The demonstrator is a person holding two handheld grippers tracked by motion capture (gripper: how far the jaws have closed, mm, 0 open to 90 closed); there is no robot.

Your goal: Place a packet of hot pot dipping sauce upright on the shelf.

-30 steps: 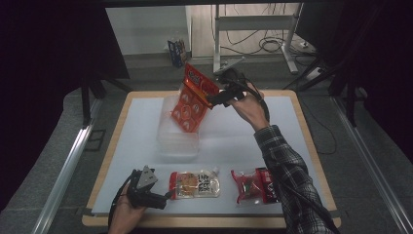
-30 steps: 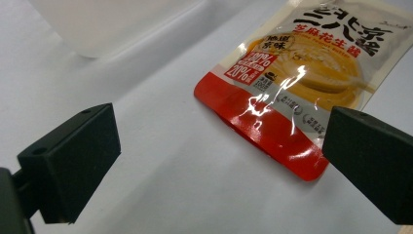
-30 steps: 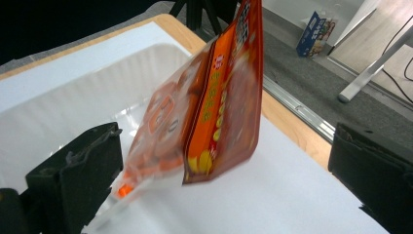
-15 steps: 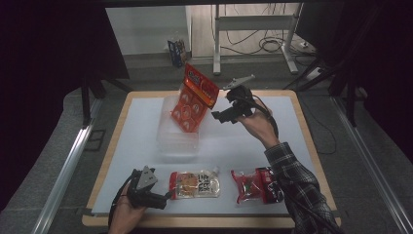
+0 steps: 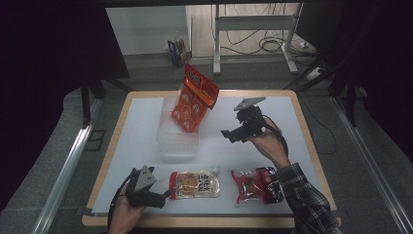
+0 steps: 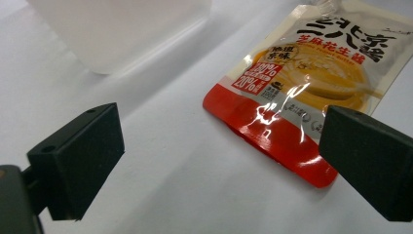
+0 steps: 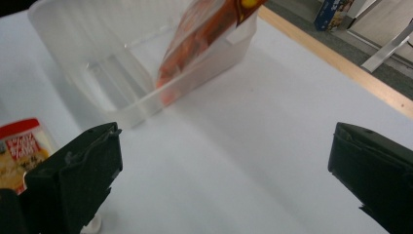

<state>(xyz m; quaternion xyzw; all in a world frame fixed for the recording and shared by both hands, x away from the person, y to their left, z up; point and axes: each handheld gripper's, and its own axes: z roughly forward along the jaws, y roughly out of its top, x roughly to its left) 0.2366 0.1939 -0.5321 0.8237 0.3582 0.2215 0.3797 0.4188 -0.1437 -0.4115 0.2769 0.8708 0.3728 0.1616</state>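
Right gripper (image 5: 233, 132) held above the white table (image 5: 136, 122), right of the clear plastic bin (image 5: 178, 139), apart from it; jaws spread wide, nothing between them. In the right gripper view the two black jaws stand far apart at the lower corners, with bare table surface between and the bin (image 7: 122, 73) ahead. Orange snack bag (image 5: 194, 99) stands tilted in the bin, lower end inside, upper part leaning out over the far rim; in the right gripper view its lower end (image 7: 195, 53) rests against the bin's near wall. Left gripper (image 5: 164, 197) low at the near left edge of the table, held in the person's left hand (image 5: 125, 214), jaws released and pointing right at the yellow sauce pouch (image 5: 196, 183). Left gripper view: jaws wide apart, the pouch (image 6: 311, 68) lying flat on the table, its red bottom edge reaching toward the right-hand jaw; whether the jaw touches the pouch I cannot tell. Pouch label shows printed characters, yellow field, red band. Corner of the bin (image 6: 122, 34) sits beyond the pouch at upper left in that view. Red packet (image 5: 255, 184) lies flat on the table just right of the pouch, partly under the plaid sleeve (image 5: 304, 200) of the right forearm. Pouch and red packet side by side along the near edge, well apart from the bin.
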